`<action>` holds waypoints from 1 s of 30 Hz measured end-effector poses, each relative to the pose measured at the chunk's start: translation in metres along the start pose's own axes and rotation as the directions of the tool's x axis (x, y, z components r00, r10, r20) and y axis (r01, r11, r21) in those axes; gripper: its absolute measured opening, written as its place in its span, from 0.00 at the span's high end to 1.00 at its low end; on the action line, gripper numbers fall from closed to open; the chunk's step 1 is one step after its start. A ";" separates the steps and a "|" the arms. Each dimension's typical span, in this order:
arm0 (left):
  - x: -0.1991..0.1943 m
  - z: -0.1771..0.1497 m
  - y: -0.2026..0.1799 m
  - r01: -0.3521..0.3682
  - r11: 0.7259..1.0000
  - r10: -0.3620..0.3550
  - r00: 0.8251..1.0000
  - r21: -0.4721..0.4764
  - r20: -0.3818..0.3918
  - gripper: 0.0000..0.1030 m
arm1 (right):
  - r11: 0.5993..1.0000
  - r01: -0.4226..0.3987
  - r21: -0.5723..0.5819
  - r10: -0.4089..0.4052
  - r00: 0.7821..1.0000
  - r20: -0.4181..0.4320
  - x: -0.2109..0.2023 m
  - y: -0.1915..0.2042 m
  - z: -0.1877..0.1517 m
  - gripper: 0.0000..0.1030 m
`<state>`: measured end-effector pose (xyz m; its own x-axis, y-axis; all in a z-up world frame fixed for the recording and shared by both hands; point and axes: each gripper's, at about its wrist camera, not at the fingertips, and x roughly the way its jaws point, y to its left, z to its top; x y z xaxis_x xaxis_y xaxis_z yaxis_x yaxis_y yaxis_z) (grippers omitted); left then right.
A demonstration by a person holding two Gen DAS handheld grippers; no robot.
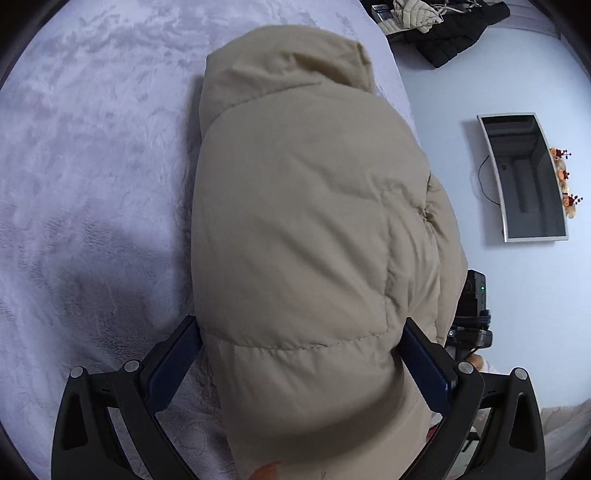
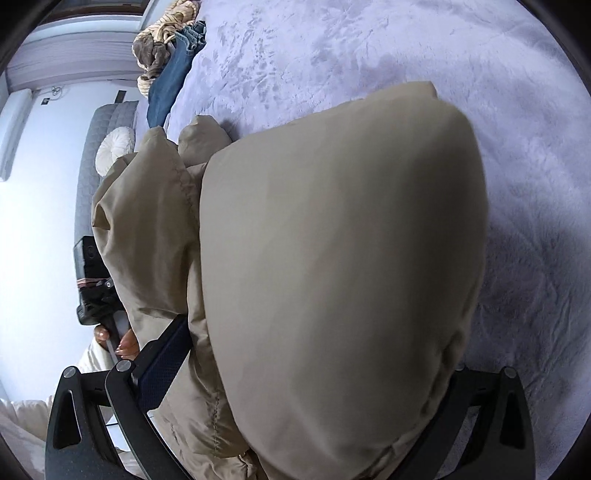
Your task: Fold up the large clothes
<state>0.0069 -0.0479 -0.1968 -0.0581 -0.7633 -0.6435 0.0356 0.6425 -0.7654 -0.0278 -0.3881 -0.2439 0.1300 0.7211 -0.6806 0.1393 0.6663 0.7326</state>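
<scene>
beige puffer jacket [image 1: 306, 229], folded into a thick bundle, lying on the pale fuzzy blanket [image 1: 81, 155] and filling the span between the fingers of both tools. left gripper [image 1: 299, 332] spread wide, blue pads [image 1: 424, 365] against the bundle's two flanks, quilted seam running just ahead of the tips; gripping the jacket as far as can be seen. right gripper [image 2: 325, 332] at full spread with the jacket [image 2: 340, 258] bulging between and over the fingers; near-side pad [image 2: 166, 354] against a fold, far-side finger hidden under fabric, so real pressing versus mere straddling cannot be told. off the right tool's left side, the other tool's body and a hand [image 2: 127, 345] on its handle. farther ahead and left, jeans [image 2: 173, 77] and a tan-brown garment [image 2: 159, 48] on the blanket's edge. off the left tool's right side, a framed mirror [image 1: 524, 177] on the wall; ahead and right, a heap of dark clothes [image 1: 454, 33].
</scene>
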 end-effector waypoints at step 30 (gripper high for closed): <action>0.016 -0.002 -0.121 -0.308 0.938 0.286 0.947 0.157 0.144 0.17 | 0.987 -0.128 0.092 0.123 0.991 0.057 -0.003 0.024 0.005 0.49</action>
<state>0.0000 -0.1380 -0.1143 0.0992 -0.5487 -0.8301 0.2079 0.8272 -0.5219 -0.0198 -0.3753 -0.2250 0.2016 0.7858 -0.5847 0.2113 0.5480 0.8093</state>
